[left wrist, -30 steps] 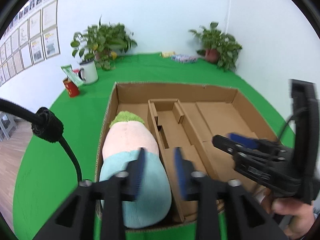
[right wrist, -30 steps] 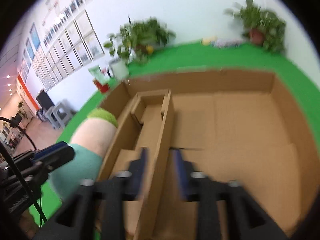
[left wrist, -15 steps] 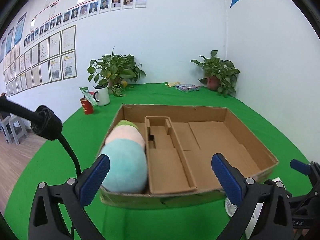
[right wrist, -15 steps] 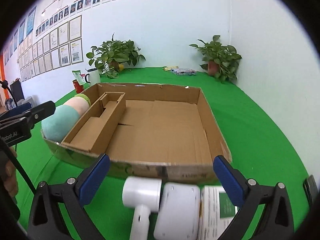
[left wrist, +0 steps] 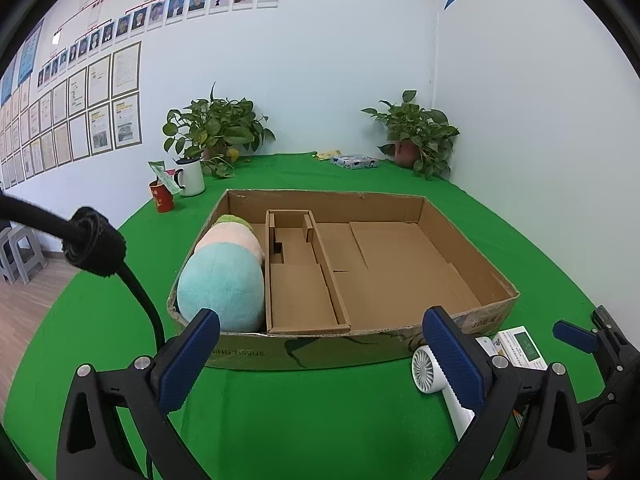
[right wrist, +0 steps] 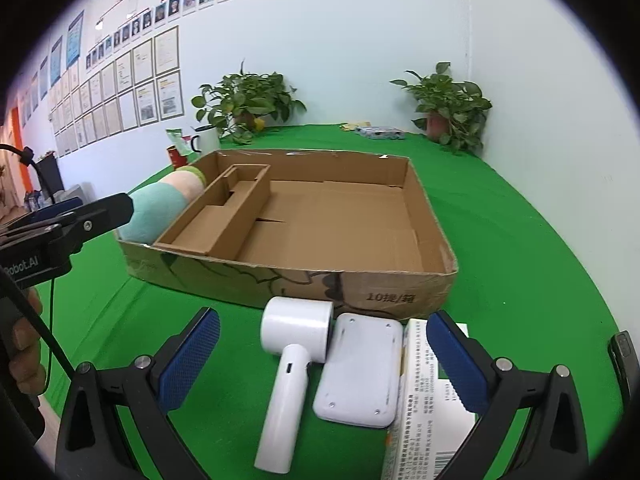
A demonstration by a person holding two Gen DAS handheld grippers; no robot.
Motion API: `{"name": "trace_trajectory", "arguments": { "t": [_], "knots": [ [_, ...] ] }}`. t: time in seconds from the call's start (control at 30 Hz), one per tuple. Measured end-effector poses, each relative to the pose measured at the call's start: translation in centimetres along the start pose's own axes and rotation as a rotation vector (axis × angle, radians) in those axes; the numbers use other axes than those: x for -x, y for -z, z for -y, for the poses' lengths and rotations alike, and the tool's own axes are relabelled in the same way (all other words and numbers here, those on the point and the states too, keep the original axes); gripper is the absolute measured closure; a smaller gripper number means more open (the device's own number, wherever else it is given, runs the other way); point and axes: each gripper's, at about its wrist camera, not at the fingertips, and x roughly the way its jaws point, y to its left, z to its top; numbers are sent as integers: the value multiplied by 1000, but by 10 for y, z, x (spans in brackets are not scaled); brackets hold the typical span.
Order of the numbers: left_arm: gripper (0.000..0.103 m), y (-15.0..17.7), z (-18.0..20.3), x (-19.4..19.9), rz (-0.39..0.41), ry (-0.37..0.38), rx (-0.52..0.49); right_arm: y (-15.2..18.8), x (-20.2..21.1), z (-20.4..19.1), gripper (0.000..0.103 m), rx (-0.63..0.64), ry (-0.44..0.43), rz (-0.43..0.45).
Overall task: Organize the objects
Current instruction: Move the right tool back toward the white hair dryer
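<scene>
Both your tools gape wide, empty; the right tool (right wrist: 323, 358) may nudge the white dryer (right wrist: 294, 360) against the pad (right wrist: 360, 372).

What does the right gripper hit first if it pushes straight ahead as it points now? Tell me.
Most likely the white handheld fan and the flat white device beside it: both lie on the green table between the open fingers of the right gripper. Beyond them stands the cardboard box wall. Depth is uncertain.

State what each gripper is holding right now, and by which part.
Nothing is held. The left gripper and right gripper both stand wide open with nothing between their pads; the white hair dryer lies untouched on the green table.
</scene>
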Motion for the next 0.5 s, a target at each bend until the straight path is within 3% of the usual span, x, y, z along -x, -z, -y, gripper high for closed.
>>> {"name": "trace_trajectory", "arguments": {
  "t": [0.03, 0.07, 0.1, 0.13, 0.17, 0.2, 0.27, 0.3, 0.33, 0.37, 0.4, 0.5],
  "knots": [
    [16, 0, -1, 0, 2, -1, -6, 2, 0, -2, 0, 4, -8, -3],
    [40, 2, 0, 2, -2, -5, -16, 3, 0, -4, 1, 5, -16, -3],
    [54, 0, -1, 0, -13, -4, -23, 5, 0, -5, 6, 2, -21, 0],
    [75, 1, -1, -4, -36, -1, -33, 6, 1, -5, 13, 0, -24, 3],
    [79, 3, -1, -5, -51, -1, -35, 8, 1, -6, 39, 2, -18, 2],
    [79, 5, -1, -6, -56, -4, -36, 8, 0, -7, 61, 11, 2, -4],
    [73, 8, -1, -5, -43, -19, -40, 10, -1, -8, 64, 17, 13, -6],
    [62, 9, -1, -4, -36, -33, -38, 10, -2, -8, 60, 14, 8, -9],
    [29, 9, -2, -5, -31, -46, -28, 11, -3, -8, 52, 14, -6, -8],
    [8, 9, -5, -6, -23, -44, -15, 11, -3, -7, 25, 16, -11, -2],
    [7, 10, -8, -5, -9, -28, 2, 12, -1, -7, 10, 22, -12, 14],
    [7, 10, -13, -7, -18, 9, 17, 14, 3, -9, 0, 49, 4, 48]
  ]
}}
